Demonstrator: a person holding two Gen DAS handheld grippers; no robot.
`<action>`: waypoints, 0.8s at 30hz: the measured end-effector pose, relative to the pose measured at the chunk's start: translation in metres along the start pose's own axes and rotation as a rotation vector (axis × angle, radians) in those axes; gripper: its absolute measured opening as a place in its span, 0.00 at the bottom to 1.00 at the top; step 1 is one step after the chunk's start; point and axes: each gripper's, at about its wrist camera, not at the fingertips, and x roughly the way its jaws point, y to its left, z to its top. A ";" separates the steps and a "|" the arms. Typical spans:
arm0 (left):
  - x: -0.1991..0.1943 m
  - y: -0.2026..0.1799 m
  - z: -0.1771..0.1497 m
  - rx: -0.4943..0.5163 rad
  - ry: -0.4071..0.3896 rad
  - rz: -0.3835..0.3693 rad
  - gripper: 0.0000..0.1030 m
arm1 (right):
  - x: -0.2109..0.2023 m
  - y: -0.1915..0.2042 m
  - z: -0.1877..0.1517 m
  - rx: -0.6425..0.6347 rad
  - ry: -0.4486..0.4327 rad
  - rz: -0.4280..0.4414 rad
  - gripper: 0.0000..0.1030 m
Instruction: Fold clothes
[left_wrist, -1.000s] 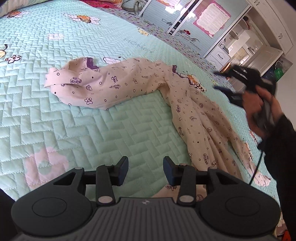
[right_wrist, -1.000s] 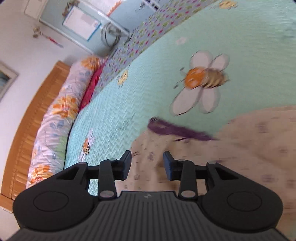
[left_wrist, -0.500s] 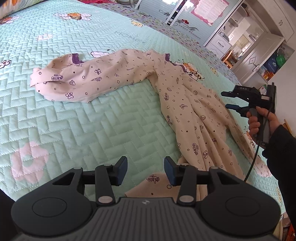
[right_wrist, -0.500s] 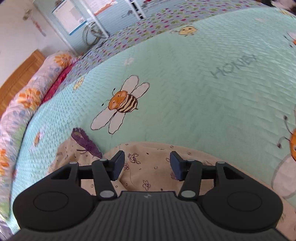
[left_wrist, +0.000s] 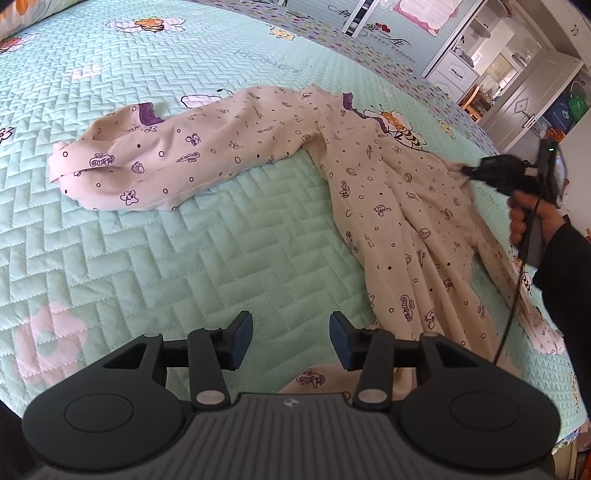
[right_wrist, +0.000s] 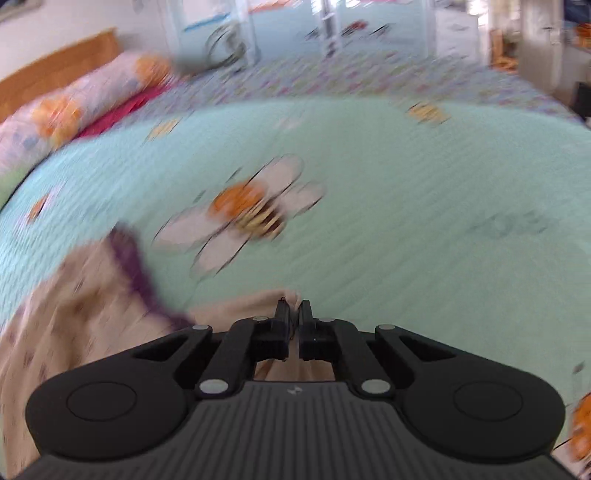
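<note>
Left gripper hangs low over the mint-green quilted bedspread, its two blue-padded fingers spread wide with nothing between them; only bare quilt shows in the gap. Just beside the right-hand finger, a small fold of cream fabric lies on the quilt near the bed's near edge. Further out, the garment, a cream piece printed with small purple figures and trimmed in purple, lies stretched across the bedspread: one long section runs toward the left and ends in a loosely folded-over end, while the other runs down and to the right, bunched into lengthwise folds. At the bend between the two sections, a bee motif printed on the quilt shows partly from under the cloth. At the far right of the left wrist view, the right gripper is held by a hand in a dark sleeve, its tip meeting the garment's right edge, which is lifted into a small peak there. The right wrist view, heavily blurred, confirms this: the right gripper has its fingers pressed together on a pinch of cream fabric, with more of the garment lying to its left on the bedspread.
</note>
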 end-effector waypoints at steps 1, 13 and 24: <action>0.001 -0.001 0.001 0.002 0.000 -0.001 0.47 | -0.004 -0.013 0.010 0.028 -0.038 -0.029 0.03; -0.006 -0.013 0.000 0.012 -0.015 -0.034 0.47 | -0.098 -0.055 -0.067 0.259 -0.059 0.173 0.53; -0.027 -0.031 -0.006 0.033 -0.037 -0.056 0.49 | -0.088 -0.038 -0.157 0.568 0.059 0.314 0.55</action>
